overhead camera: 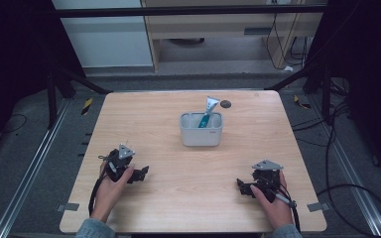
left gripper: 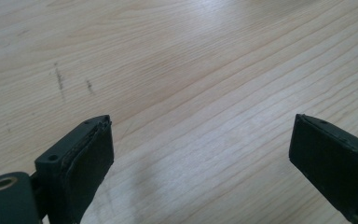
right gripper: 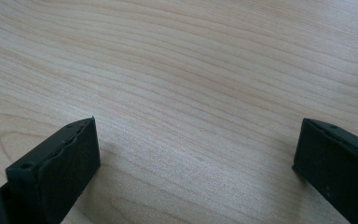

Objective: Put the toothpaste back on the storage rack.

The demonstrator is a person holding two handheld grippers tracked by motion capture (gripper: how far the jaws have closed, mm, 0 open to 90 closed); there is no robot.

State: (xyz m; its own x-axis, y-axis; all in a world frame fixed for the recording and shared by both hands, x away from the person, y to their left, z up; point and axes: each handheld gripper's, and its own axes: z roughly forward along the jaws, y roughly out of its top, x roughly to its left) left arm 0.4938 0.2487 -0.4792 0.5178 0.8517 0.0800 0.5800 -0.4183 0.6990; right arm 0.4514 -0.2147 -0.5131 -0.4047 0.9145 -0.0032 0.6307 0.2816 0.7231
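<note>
Jaws spread wide on both grippers, nothing between them, resting low on the bare table near the person.

Left gripper (overhead camera: 140,174) and right gripper (overhead camera: 242,187) sit well apart at the near corners of the wooden table (overhead camera: 144,119), each grasping nothing; the gripper views show bare wood between the pads. A grey tub (overhead camera: 201,130) stands mid-table toward the far side with a blue-and-white tube (overhead camera: 209,110) leaning upright in it, its flat end above the rim. To take the tube cleanly, I'd judge it best to come down from above, close on that exposed end, and steady the tub with the other gripper.
</note>
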